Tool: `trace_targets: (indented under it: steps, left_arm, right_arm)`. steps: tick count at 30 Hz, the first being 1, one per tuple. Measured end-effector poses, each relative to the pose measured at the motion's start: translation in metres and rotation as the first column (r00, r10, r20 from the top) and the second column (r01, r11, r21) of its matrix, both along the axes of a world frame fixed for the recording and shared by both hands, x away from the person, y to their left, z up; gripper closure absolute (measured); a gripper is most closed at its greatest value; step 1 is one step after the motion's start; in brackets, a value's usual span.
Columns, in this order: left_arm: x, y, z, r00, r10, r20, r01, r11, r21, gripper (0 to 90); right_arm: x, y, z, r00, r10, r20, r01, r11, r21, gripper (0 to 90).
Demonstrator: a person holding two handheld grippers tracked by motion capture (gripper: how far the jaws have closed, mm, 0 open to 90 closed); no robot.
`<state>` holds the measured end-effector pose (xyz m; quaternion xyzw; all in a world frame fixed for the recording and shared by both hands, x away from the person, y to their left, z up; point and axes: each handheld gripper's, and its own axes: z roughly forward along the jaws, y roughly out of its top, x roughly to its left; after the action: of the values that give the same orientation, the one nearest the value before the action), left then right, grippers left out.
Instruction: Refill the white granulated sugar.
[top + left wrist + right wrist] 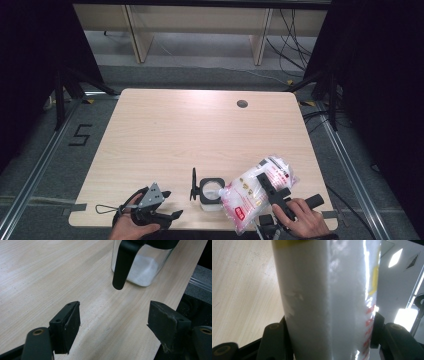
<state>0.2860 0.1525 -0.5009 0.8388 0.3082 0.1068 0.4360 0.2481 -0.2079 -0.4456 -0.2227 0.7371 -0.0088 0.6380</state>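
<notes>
The right tool (pixel 272 192) is clamped on the white bag (pixel 255 192), tilted over the jar (pixel 211 192); left tool (pixel 167 205) apart.

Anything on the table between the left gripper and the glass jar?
No. From the left gripper, its jaws open, to the glass jar there is bare tabletop. The jar's black lid flap hangs above that stretch, in the left gripper view.
</notes>
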Motion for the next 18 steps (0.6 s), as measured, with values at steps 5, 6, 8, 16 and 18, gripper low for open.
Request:
trace_targets:
  steps: [5,6,8,16,18]
  left_arm:
    - [0.0,0.0001,0.0001,1.0,-0.001,0.0,0.001,1.0,0.003,25.6]
    - [0.0,0.0001,0.0001,1.0,-0.001,0.0,0.001,1.0,0.003,25.7]
    - [0.0001,0.0002,0.0001,1.0,-0.001,0.001,0.001,1.0,0.004,25.7]
    - [0.0002,0.0,0.0,1.0,-0.001,-0.001,0.001,1.0,0.004,25.7]
    - [0.0002,0.0,0.0,1.0,-0.001,-0.001,0.001,1.0,0.003,25.6]
  right_arm:
    - [-0.0004,0.0,0.0,1.0,-0.002,0.001,0.002,1.0,0.006,45.6]
    - [-0.0005,0.0001,0.0,1.0,-0.001,0.0,0.001,1.0,0.006,45.7]
    - [-0.0005,0.0002,0.0001,1.0,0.0,0.0,0.0,1.0,0.005,45.7]
    - [-0.0005,0.0009,0.0011,1.0,0.005,0.004,-0.005,0.9999,-0.01,45.7]
    - [-0.0008,0.0009,0.0011,1.0,0.001,0.004,-0.001,1.0,-0.007,45.8]
